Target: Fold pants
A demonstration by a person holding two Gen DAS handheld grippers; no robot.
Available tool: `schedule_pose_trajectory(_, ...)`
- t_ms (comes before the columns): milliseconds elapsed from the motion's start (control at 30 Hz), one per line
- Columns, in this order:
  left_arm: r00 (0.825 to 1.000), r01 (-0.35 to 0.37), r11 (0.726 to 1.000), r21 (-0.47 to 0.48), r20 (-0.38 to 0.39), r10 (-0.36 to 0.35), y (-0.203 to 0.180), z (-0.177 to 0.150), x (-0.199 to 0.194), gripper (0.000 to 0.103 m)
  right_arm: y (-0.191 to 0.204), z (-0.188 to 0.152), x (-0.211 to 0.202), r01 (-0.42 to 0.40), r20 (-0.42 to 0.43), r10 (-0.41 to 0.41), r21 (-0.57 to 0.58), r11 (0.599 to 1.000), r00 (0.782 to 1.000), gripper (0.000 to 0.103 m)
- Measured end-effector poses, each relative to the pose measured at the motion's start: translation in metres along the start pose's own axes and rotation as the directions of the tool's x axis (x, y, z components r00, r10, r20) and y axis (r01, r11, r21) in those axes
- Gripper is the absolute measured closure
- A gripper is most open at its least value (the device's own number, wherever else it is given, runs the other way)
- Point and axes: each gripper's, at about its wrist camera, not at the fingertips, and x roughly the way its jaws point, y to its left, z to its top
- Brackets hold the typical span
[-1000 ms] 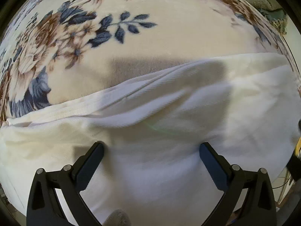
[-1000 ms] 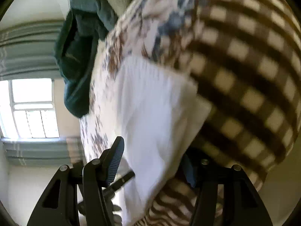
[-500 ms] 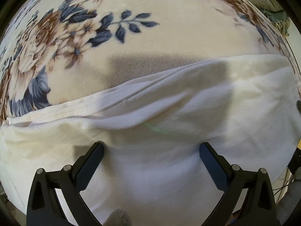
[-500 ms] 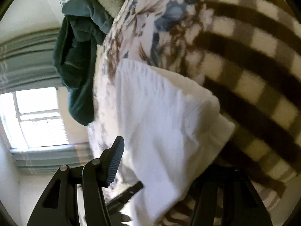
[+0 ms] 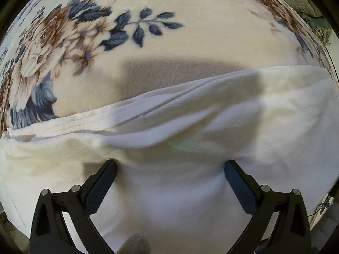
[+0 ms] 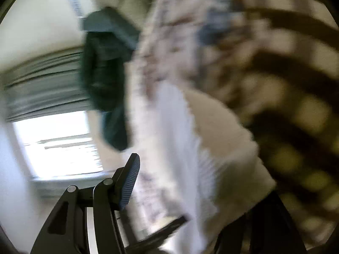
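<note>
The white pants lie folded on a floral blanket, filling the lower half of the left wrist view. My left gripper is open, its fingers spread wide and resting on the cloth, holding nothing. In the blurred right wrist view the pants show as a white folded pile. My right gripper is open; its left finger is clear of the cloth and its right finger is partly hidden behind the pants.
A brown and cream checked blanket lies to the right of the pants. A dark green garment hangs beyond them, near a window and grey curtain. Green fabric shows at the bed's far right corner.
The right gripper has swung fast, blurring its view, and the pants sit lower and further right in it. The left gripper has stayed still on the cloth.
</note>
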Motion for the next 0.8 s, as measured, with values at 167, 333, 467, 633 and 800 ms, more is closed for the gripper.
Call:
schedule_pose_trajectory(167, 1.0, -0.015, 1.0, -0.017, 0.005, 0.015, -0.001, -0.002, 0.004, 0.0, -0.017, -0.004, 0.012, 0.177, -0.008, -0.177, -0.019, 0.984, 0.984, 0.043)
schedule_pose_trajectory(333, 1.0, 0.014, 0.999, -0.048, -0.022, -0.016, 0.005, 0.002, -0.002, 0.0, -0.012, 0.005, 0.014, -0.039, 0.065, 0.035, 0.048, 0.998, 0.997, 0.051)
schedule_pose_trajectory(467, 0.998, 0.054, 0.99, -0.127, -0.027, -0.058, 0.017, 0.01, -0.006, 0.0, -0.011, 0.015, 0.049, 0.123, 0.019, -0.123, 0.004, 0.992, 0.992, 0.067)
schedule_pose_trajectory(633, 0.999, 0.032, 0.992, -0.123, 0.009, -0.031, 0.026, 0.015, -0.022, 0.0, 0.009, 0.004, 0.033, 0.242, 0.073, -0.239, -0.04, 0.969, 0.968, 0.096)
schedule_pose_trajectory(800, 0.999, 0.001, 0.992, -0.124, 0.033, 0.003, 0.047, 0.013, -0.043, 0.0, 0.061, -0.025, 0.025, 0.263, 0.101, -0.253, -0.097, 0.96, 0.962, 0.098)
